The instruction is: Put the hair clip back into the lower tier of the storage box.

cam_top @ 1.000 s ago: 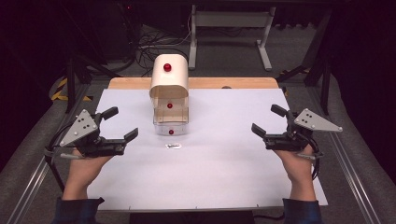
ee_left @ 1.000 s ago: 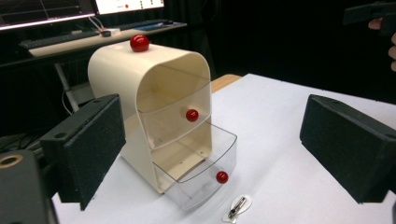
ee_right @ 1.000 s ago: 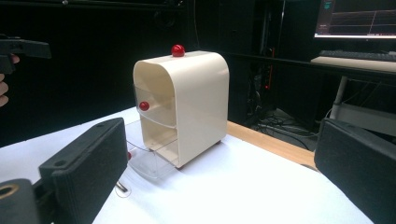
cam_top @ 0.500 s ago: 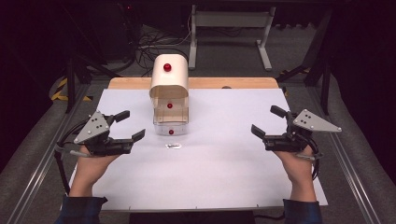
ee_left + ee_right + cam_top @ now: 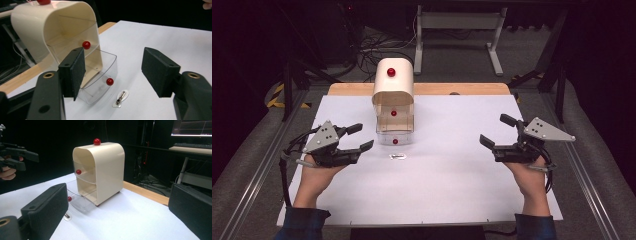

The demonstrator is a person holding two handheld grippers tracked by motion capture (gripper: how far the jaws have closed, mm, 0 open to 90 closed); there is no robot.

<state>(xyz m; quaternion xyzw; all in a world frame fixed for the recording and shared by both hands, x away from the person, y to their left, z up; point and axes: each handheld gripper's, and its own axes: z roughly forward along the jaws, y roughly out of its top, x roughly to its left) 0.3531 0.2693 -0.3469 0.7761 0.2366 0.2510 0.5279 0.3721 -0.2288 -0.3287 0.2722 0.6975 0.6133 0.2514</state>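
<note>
The left gripper [image 5: 359,137] has its jaws partly open, just closing with nothing between them. It should settle squarely over the small metal clip [image 5: 121,97] lying just before the open drawer [image 5: 100,82] of the cream cabinet [image 5: 393,87]. The right gripper [image 5: 494,131] waits wide, well right of the cabinet.

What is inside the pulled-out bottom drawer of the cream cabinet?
The clear bottom drawer looks empty in its pulled-out part; a small metal piece lies outside it. The cabinet covers its back part.
</note>
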